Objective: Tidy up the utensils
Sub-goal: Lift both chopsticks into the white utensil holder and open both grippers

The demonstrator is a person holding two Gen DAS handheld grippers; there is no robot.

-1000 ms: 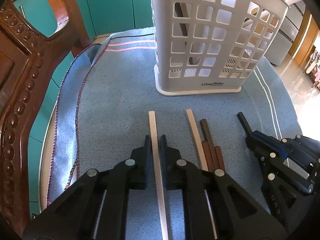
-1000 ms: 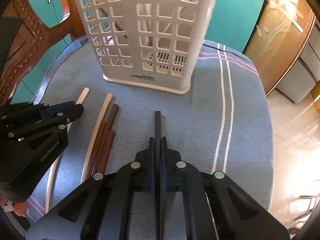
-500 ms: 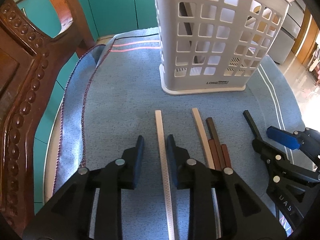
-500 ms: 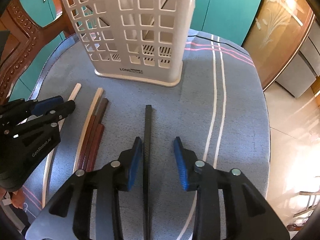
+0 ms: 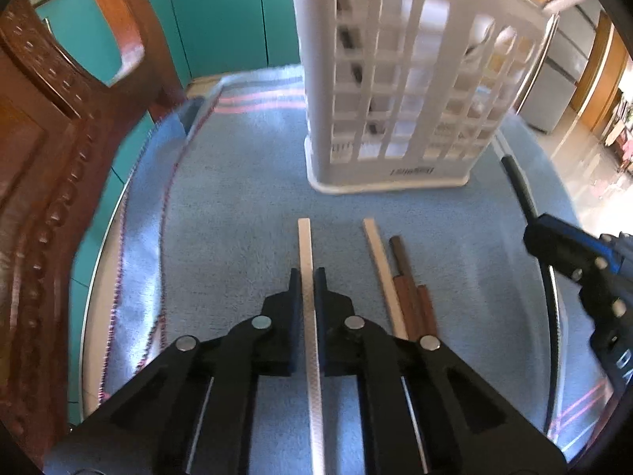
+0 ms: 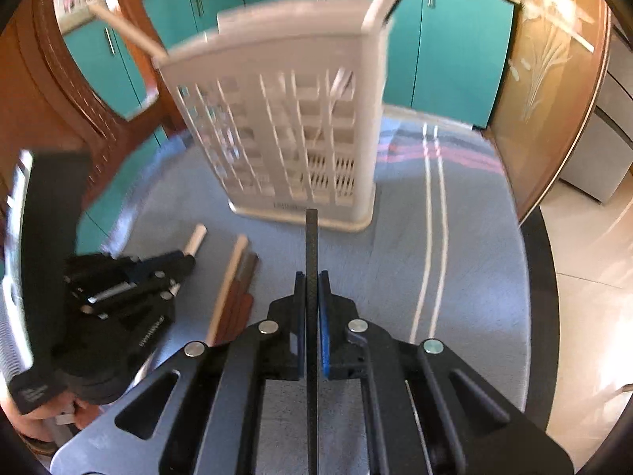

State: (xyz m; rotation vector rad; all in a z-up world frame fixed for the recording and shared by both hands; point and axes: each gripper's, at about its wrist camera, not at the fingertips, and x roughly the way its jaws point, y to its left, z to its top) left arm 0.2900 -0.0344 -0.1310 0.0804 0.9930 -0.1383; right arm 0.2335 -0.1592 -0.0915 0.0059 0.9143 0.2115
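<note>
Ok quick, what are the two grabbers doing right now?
Left gripper: closed on the white chopstick.
Right gripper: closed on the black chopstick.

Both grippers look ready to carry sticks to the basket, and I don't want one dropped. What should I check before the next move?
1. Left gripper shut on the white flat chopstick: ok.
2. Right gripper shut on the black square chopstick: ok.
3. Black chopstick lifted off the blue cloth: ok.
4. White chopstick lifted: cannot tell.
5. White slotted plastic basket upright: ok.
6. Free room inside basket: cannot tell, blurred.
</note>
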